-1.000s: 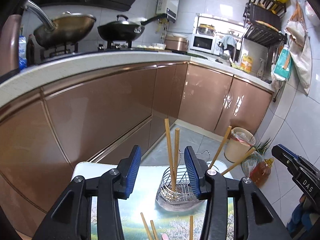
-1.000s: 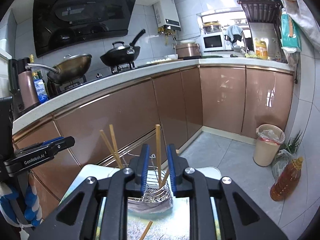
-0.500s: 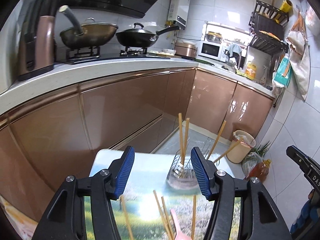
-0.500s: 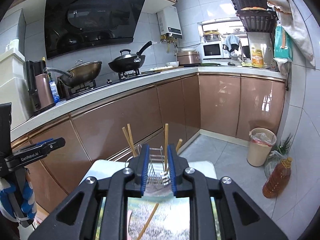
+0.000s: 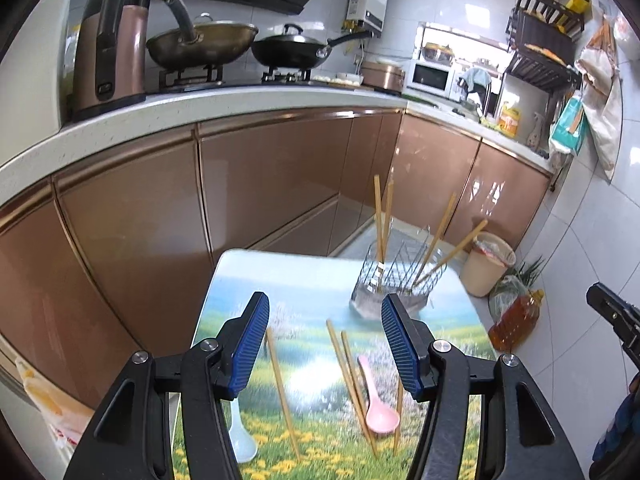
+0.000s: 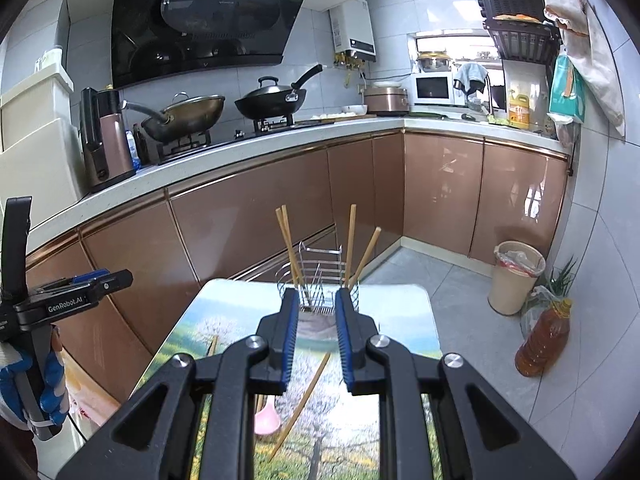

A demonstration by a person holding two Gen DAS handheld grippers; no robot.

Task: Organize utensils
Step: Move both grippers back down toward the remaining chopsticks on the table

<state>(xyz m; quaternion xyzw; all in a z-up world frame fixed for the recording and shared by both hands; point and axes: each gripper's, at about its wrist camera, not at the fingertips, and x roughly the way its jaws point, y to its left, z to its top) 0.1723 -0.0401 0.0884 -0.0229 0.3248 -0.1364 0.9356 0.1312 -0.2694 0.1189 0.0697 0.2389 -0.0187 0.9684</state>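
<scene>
A wire utensil basket point(image 5: 396, 280) stands at the far end of a small table with a landscape print point(image 5: 304, 292) and holds several upright wooden chopsticks point(image 5: 378, 220). Loose chopsticks point(image 5: 348, 368), a pink spoon point(image 5: 378, 404) and a pale blue spoon point(image 5: 242, 436) lie on the table nearer to me. My left gripper point(image 5: 324, 344) is open and empty above the loose utensils. My right gripper point(image 6: 317, 332) is open with a narrow gap and empty, short of the basket point(image 6: 320, 284). A loose chopstick point(image 6: 304, 400) and the pink spoon point(image 6: 266, 420) lie below it.
Brown kitchen cabinets point(image 5: 260, 184) run behind the table under a white counter with woks and a kettle point(image 5: 108, 40). A bin point(image 6: 516, 276) and an oil bottle point(image 6: 544, 336) stand on the floor to the right. The other gripper shows at the left edge of the right wrist view point(image 6: 72, 292).
Both grippers have drawn back from the basket. The left gripper has opened wider, and the loose chopsticks and spoons have come into view. The right gripper's gap has stayed narrow.
</scene>
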